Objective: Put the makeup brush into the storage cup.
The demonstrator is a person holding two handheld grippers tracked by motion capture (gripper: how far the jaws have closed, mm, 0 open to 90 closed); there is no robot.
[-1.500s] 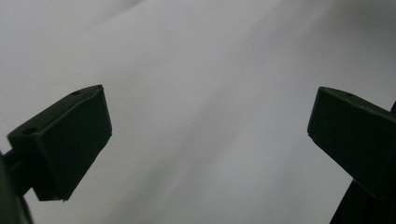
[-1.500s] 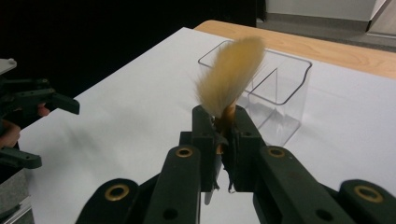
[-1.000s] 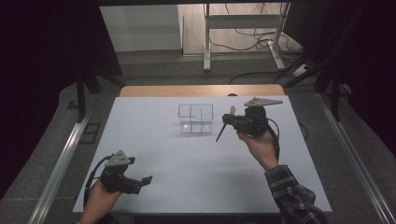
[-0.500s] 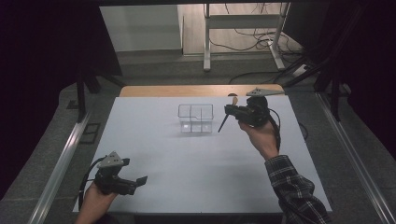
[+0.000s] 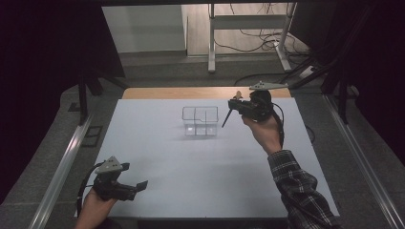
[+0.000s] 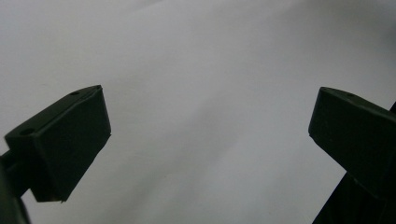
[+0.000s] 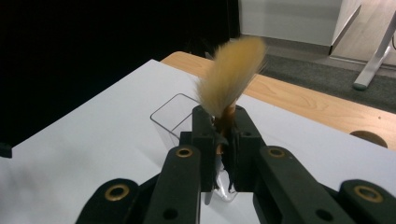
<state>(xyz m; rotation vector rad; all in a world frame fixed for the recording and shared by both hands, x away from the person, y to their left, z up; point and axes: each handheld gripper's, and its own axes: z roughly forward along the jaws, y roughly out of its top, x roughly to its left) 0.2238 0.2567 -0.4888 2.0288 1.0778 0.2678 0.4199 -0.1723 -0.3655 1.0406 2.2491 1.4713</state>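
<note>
Our left claw [image 5: 138,185] sits low on the white table [image 5: 200,171], wide apart and empty. Farther off, our right claw [image 5: 231,106] squeezes a brush [image 7: 232,70], just beside the clear box [image 5: 200,121].

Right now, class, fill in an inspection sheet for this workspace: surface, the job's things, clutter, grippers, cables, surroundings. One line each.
Surface: white tabletop, with a strip of bare wood along its far edge.
Job's things: clear plastic box with inner dividers standing mid-table; a brush with tan bristles and a thin dark handle, bristles up, handle angled down toward the box.
Clutter: nothing seen.
Grippers: right gripper shut on the brush, raised just right of the box; left gripper open, low at the near left corner, holding nothing.
Cables: a black cable trails from the right gripper; loose cables on the floor beyond the table.
Surroundings: dark curtains at both sides, grey floor, white metal desk legs behind.
</note>
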